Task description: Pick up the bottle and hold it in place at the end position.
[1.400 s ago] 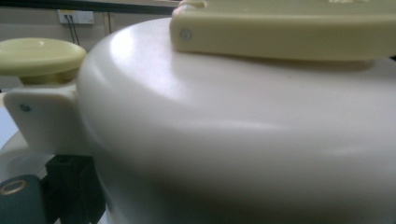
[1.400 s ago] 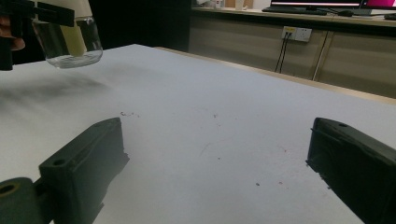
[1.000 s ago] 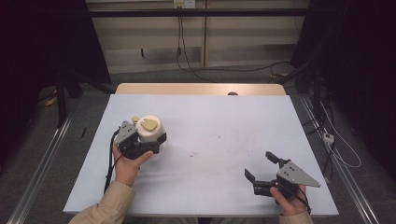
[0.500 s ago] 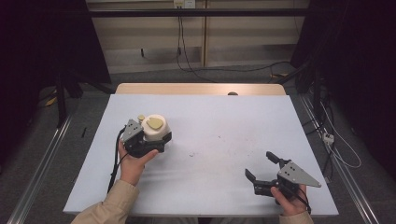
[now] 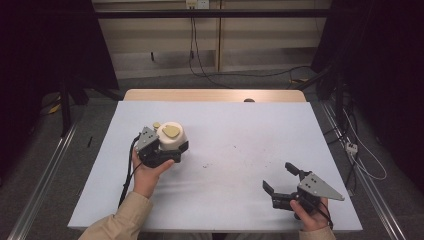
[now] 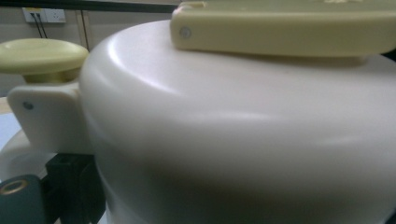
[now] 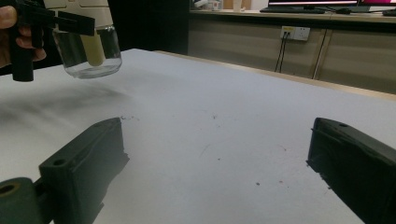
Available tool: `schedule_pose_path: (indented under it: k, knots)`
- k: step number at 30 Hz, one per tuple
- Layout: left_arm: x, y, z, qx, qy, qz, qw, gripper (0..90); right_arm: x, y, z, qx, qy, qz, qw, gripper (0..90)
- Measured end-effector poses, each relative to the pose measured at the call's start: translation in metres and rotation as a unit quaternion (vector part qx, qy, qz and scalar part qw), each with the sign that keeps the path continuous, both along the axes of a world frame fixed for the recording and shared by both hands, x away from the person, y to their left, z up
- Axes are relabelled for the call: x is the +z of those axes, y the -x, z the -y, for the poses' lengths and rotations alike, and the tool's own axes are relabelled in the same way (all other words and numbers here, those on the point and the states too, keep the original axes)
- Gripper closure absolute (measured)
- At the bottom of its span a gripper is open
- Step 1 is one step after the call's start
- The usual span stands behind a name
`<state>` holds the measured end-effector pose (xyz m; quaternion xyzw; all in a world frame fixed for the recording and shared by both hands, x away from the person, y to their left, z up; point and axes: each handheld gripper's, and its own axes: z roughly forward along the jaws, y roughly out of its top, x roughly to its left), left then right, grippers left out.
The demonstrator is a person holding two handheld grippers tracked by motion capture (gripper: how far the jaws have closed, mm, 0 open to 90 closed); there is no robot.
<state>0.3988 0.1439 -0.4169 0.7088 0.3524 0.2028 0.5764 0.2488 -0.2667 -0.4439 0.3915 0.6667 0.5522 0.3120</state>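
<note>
Black left tongs [image 5: 167, 156] clamped around a cream-lidded clear jar [image 5: 171, 138], gripping just under the lid. Held clear of the tabletop [image 5: 235, 135], to judge from the right gripper view, where the glass base [image 7: 88, 56] hangs above its own soft shadow. Kept upright, likely so whatever sits inside stays put; a pale yellow-green column visible through the glass. Pressed so close to the left gripper's camera that the cream lid [image 6: 243, 121] looms large, with a yellow-green flap [image 6: 285, 25] on top and a round knob [image 6: 42, 56] beside it. Gripped from the person's side, probably to leave the top parts free for the other hand.

Right tongs [image 5: 281, 183] spread wide, grasping nothing, resting low near the front right edge, well apart from the jar. Pointed across the bare white surface toward it, seemingly waiting in reserve. Dark specks [image 5: 207, 165] scattered between the two.
</note>
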Motion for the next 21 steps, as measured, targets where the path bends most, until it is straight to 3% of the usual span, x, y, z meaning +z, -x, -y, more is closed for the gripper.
schedule_pose_path:
  k: [21]
  knots:
    - [-0.003, -0.009, 0.021, -0.018, 0.000, -0.002, 0.9998, 5.7, 0.000, 0.001, 0.002, -0.004, -0.005, -0.001, 1.0000, 3.2]
